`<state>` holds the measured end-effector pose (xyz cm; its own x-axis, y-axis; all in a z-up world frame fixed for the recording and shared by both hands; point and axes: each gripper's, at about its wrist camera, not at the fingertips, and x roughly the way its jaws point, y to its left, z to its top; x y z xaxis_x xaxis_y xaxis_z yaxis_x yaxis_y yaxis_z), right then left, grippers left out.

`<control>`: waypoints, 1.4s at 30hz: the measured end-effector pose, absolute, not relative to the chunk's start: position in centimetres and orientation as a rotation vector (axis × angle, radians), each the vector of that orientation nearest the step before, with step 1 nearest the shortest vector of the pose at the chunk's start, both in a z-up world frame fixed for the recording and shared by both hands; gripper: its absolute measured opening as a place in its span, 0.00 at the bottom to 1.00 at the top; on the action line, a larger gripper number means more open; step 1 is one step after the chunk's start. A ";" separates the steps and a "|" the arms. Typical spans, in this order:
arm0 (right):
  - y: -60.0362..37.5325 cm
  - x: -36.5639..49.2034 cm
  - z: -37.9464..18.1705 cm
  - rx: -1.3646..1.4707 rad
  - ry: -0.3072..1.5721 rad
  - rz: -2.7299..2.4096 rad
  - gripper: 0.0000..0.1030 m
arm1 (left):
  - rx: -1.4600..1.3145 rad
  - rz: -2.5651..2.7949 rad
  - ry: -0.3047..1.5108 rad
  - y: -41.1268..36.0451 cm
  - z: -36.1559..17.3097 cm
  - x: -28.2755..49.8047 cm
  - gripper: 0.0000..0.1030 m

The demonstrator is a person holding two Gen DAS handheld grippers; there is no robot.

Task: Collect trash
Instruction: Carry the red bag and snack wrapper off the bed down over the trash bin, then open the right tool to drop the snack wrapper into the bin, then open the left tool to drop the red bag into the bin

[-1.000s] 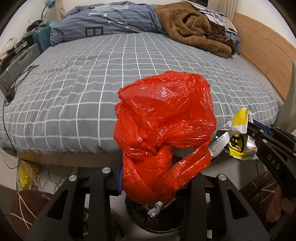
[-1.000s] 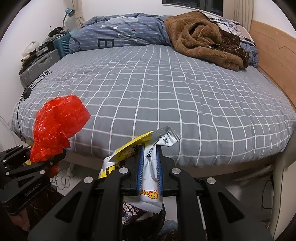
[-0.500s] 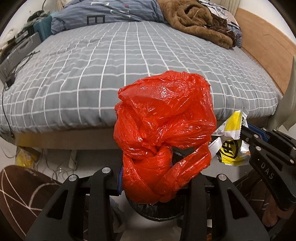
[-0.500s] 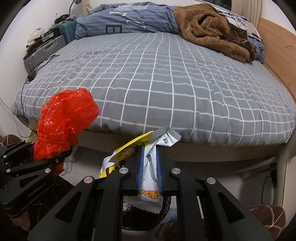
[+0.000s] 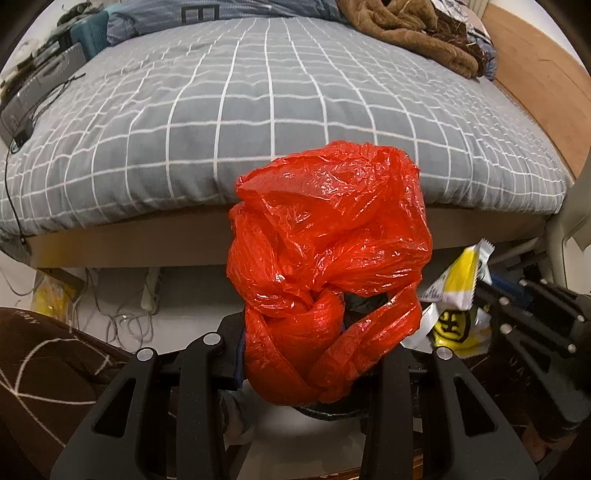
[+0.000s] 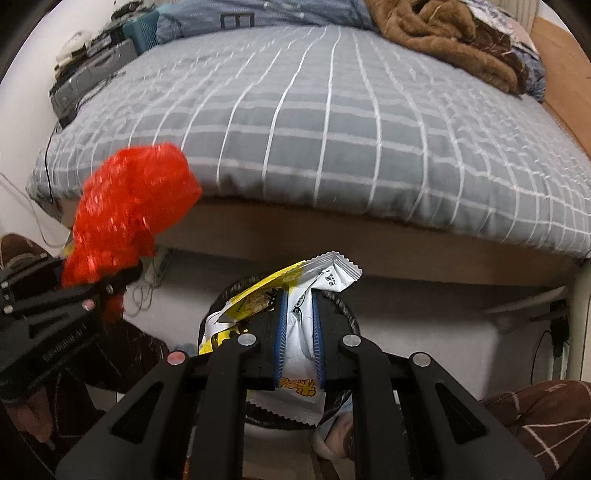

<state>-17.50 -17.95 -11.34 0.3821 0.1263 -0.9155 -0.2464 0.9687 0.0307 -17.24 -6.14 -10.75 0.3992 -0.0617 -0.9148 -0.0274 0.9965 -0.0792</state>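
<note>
While both pieces of trash are already picked up, neither is in the bin yet. The red plastic bag (image 5: 325, 266), crumpled and knotted, is pinched at its lower end by the left hand-held gripper (image 5: 314, 365) and stands up between its fingers. The yellow-and-white snack wrapper (image 6: 295, 317) is clamped between the blue pads (image 6: 280, 332) of the right hand-held gripper (image 6: 298, 339), jaws nearly pressed together on it. Both point steeply down over the round black trash bin (image 6: 343, 306) on the floor just beside the bed (image 5: 295, 110); its rim shows directly under the wrapper, and only a dark sliver shows under the red bag in the left view. Judging by this, pickup is done; what's left is the release of both into the bin. Bed surface shows no more litter, only bedding and a brown blanket (image 5: 406, 33) at the far end. Bin contents too hidden to tell.
</note>
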 end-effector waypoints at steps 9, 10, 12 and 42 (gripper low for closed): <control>-16.3 -16.8 -15.1 -0.151 1.257 0.258 0.13 | -0.075 0.008 1.242 -5.4 -13.9 -17.1 0.35; -16.2 -16.6 -15.3 -0.153 1.265 0.259 0.13 | -0.077 0.011 1.251 -5.3 -14.2 -17.0 0.35; -15.8 -16.3 -15.8 -0.155 1.276 0.264 0.14 | -0.082 0.018 1.272 -5.0 -14.9 -17.0 0.35; -24.0 -14.8 -14.9 -0.103 1.205 0.110 0.83 | -0.023 -0.068 1.339 -8.0 -17.7 -15.9 0.35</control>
<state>-14.80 -24.03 -14.90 0.3533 0.0298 -0.9350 -0.1392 0.9900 -0.0210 -15.87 -8.00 -17.67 0.2278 -0.0625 -0.9717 0.0356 0.9978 -0.0558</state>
